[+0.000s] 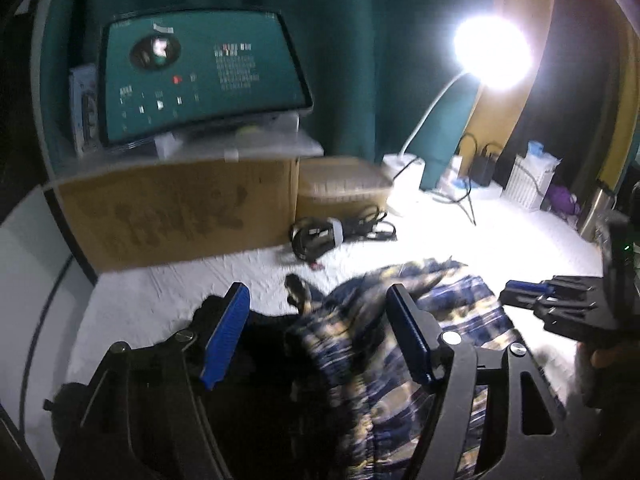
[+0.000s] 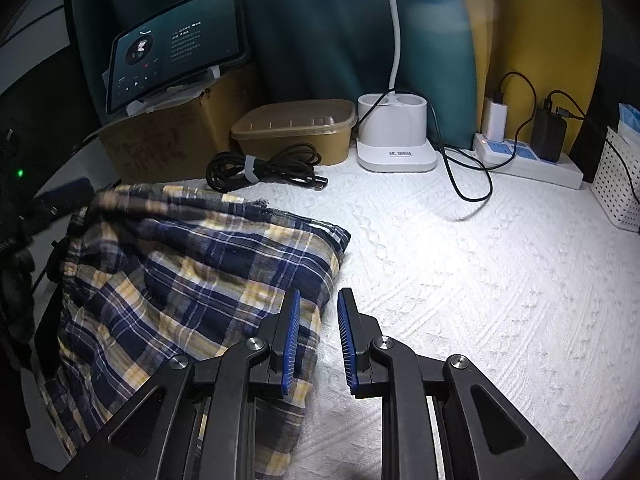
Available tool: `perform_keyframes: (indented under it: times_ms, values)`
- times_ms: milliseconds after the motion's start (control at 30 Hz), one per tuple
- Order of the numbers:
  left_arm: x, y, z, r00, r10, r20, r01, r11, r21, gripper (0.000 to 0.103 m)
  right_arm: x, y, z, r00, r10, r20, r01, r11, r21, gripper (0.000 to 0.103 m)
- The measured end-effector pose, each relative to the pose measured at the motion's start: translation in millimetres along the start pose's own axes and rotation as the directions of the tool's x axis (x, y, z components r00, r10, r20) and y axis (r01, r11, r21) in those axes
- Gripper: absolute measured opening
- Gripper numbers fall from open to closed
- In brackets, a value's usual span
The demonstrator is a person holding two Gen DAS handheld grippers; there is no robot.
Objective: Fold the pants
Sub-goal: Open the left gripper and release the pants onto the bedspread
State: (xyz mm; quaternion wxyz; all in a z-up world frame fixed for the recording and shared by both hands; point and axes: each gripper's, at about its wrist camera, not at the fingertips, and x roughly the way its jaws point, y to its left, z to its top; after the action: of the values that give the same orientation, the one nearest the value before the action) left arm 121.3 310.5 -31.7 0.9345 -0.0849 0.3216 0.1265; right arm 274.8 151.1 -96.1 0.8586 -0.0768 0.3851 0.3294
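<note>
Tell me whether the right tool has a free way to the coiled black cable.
Probably yes. The right tool is open and holds nothing; the coiled black cable lies ahead on the white cover, with only the plaid pants edge partly between.

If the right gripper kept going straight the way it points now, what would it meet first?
Probably only the white textured cover: the right gripper is open, beside the plaid pants' right edge. Farther on stands the white lamp base, though depth is unclear.
</note>
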Motion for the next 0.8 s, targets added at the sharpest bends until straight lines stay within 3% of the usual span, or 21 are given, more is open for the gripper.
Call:
perform_keyframes:
  times_ms: [100,267,500,533,567,633,800]
  values:
    - [2,0,6,1.000,0.007,0.014,-0.007,1.000,0.021,0.071,2,1,2,1.000,-0.013,-0.005,0.013,1.000,-0.002,0.020]
    - [43,5,-1,0.994,0.035,-0.108,-0.030,0.998,0.050,0.071,10,0,6,1.000,-0.020,-0.018,0.020,1.000,-0.003,0.020]
    - [72,12,-6,0.985,0.067,-0.162,-0.058,0.996,0.062,0.071,30,-6,9,0.998,-0.023,-0.052,0.024,1.000,0.009,0.021]
    - [74,12,-7,0.983,0.071,-0.168,-0.061,0.996,0.067,0.071,33,-6,10,0.998,-0.022,-0.057,0.022,1.000,0.012,0.028]
    - [77,12,-8,0.982,0.075,-0.173,-0.063,0.996,0.070,0.071,35,-7,10,0.998,-0.024,-0.058,0.025,1.000,0.015,0.054]
    - [83,15,-8,0.980,0.077,-0.181,-0.064,0.995,0.074,0.071,38,-10,12,0.999,-0.014,-0.049,0.016,0.999,0.035,0.085]
    - [95,20,-8,0.977,0.087,-0.193,-0.073,0.994,0.077,0.072,45,-12,14,0.999,-0.016,-0.052,0.017,1.000,0.025,0.085]
